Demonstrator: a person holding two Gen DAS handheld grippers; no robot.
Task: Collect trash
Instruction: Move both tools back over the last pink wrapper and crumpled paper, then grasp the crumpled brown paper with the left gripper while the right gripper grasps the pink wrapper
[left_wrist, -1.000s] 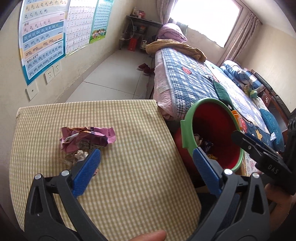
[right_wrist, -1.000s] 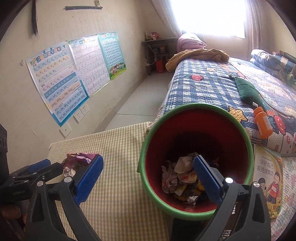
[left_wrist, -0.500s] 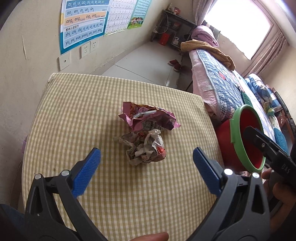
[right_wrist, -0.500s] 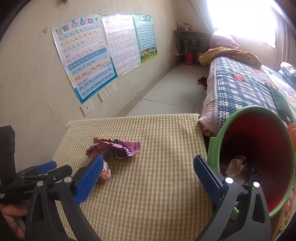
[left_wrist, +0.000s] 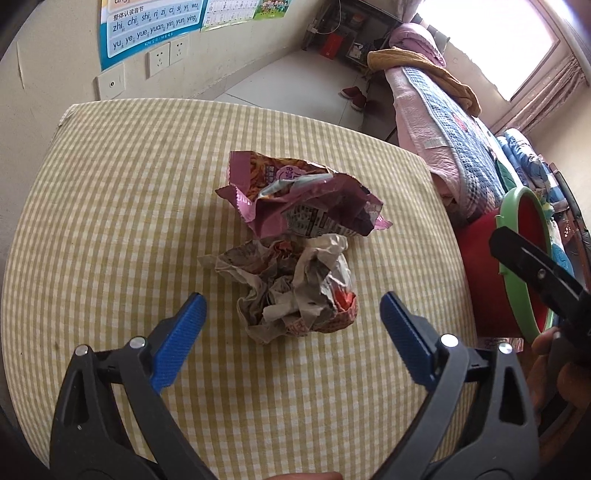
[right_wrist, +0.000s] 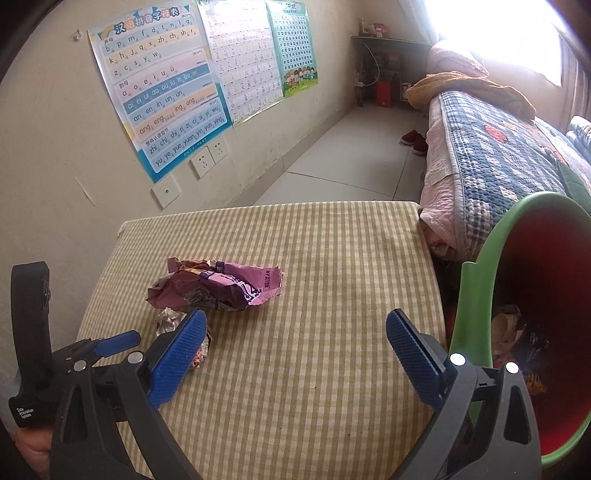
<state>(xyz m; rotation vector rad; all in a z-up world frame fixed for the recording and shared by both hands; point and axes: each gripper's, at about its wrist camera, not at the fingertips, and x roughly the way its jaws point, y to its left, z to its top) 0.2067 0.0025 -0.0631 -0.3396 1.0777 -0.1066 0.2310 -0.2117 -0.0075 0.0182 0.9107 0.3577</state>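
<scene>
Left gripper is sitting low centre in the left wrist view, jaws closing but not yet touching anything, with the paper wad lying just ahead between the blue pads, so it is lining up for a pinch on the wad. Wad is resting on the checked table, touching the purple wrapper just beyond it at frame centre; both are likely left there as the last trash to clear. Right gripper is hovering over bare table at bottom centre of its view, jaws released and gripping nothing, probably waiting its turn. The bin, red inside with a green rim, is standing off the table edge at the right of frame, already holding scraps, close enough for a short carry. Bed and posters are filling the far upper frame.
</scene>
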